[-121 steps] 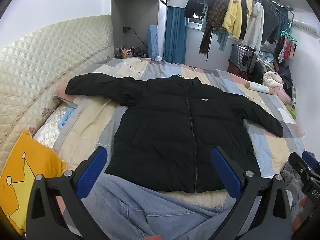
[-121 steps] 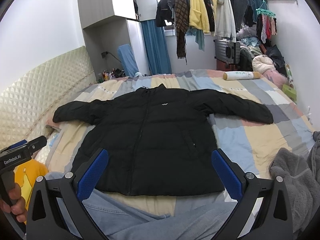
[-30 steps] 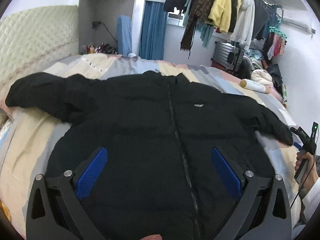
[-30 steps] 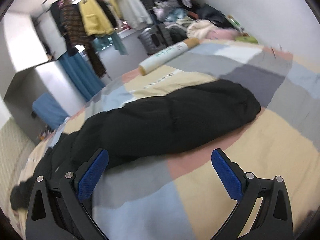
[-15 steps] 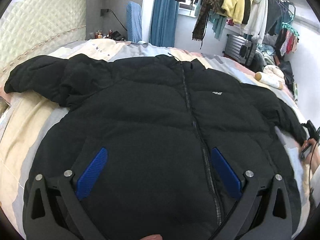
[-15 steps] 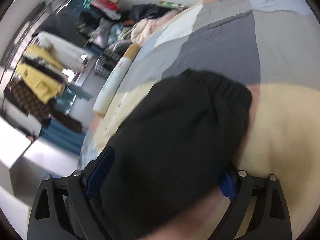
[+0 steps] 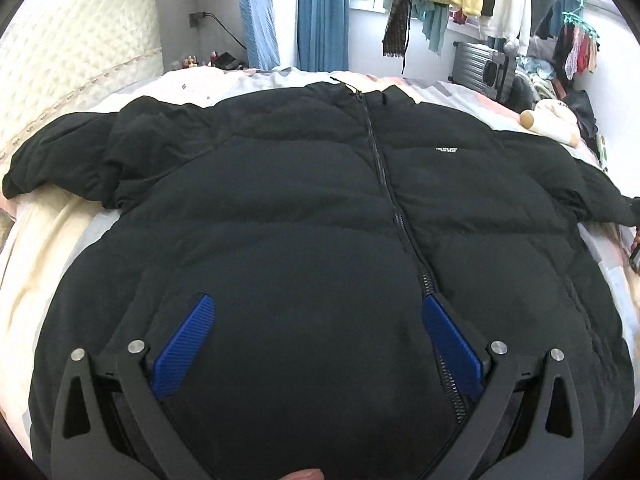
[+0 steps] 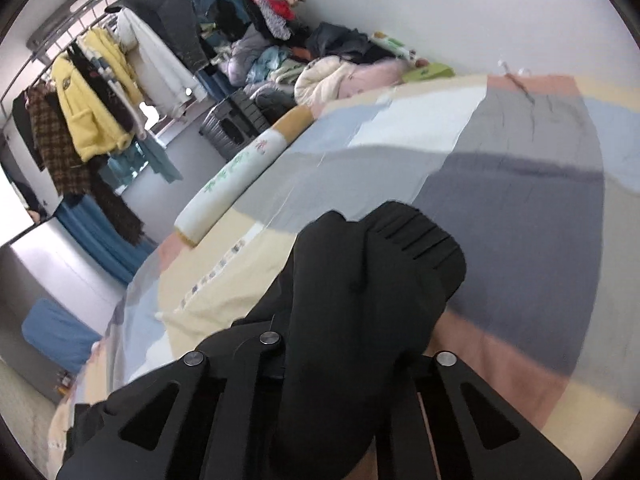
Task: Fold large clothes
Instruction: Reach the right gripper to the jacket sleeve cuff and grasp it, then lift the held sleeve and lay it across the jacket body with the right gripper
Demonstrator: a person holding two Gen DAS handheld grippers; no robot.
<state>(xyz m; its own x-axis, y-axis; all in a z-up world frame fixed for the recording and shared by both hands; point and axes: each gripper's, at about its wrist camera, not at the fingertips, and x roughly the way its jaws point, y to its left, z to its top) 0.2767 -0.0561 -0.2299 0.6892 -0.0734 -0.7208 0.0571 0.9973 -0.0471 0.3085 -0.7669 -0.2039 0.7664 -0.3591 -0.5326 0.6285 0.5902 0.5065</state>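
Note:
A large black puffer jacket [image 7: 304, 208] lies face up and zipped on the bed, sleeves spread to both sides. My left gripper [image 7: 318, 336] is open just above the jacket's lower front, left of the zipper. My right gripper [image 8: 352, 344] is shut on the cuff end of the jacket's right-hand sleeve [image 8: 372, 280], which bunches up between the jaws and hides the pads. The sleeve end is lifted slightly off the patchwork bedspread [image 8: 520, 208].
A padded headboard [image 7: 68, 92] is at the left. A white bolster roll [image 8: 236, 176] lies at the bed's far edge. A rack of hanging clothes [image 8: 100, 88], a suitcase [image 7: 484, 70] and a clothes pile [image 8: 320, 64] stand beyond the bed.
My right gripper has closed on the sleeve cuff and the cuff now bunches between the jaws. My left gripper has moved lower and closer over the jacket's front.

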